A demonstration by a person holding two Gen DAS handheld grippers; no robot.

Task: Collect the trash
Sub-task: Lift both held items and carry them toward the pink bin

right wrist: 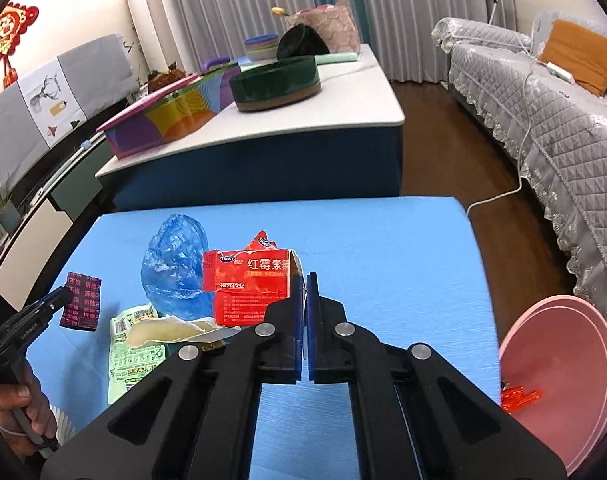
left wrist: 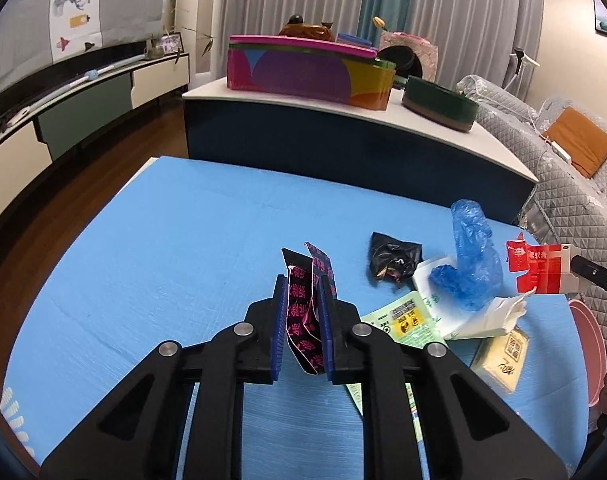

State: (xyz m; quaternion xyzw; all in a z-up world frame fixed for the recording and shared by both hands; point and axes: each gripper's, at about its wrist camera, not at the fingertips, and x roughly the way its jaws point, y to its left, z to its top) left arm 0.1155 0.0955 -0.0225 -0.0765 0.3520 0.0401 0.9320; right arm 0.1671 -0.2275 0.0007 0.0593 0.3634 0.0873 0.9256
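Note:
My left gripper (left wrist: 302,282) is shut on a black wrapper with pink print (left wrist: 305,312) and holds it above the blue table (left wrist: 183,240); the wrapper also shows in the right wrist view (right wrist: 81,300). My right gripper (right wrist: 305,280) is shut on the edge of a torn red medicine box (right wrist: 249,288), seen in the left wrist view (left wrist: 537,268) lifted at the right. On the table lie a blue plastic bag (right wrist: 175,268), a crumpled black bag (left wrist: 393,260), a green printed packet (right wrist: 133,352), torn white paper (left wrist: 491,316) and a yellow packet (left wrist: 503,356).
A pink bin (right wrist: 559,376) stands at the table's right edge with a red scrap (right wrist: 519,396) inside. Behind the table is a white-topped counter (right wrist: 343,104) with a colourful box (left wrist: 303,72) and a green round tin (right wrist: 275,80). A grey sofa (right wrist: 543,112) is at the right.

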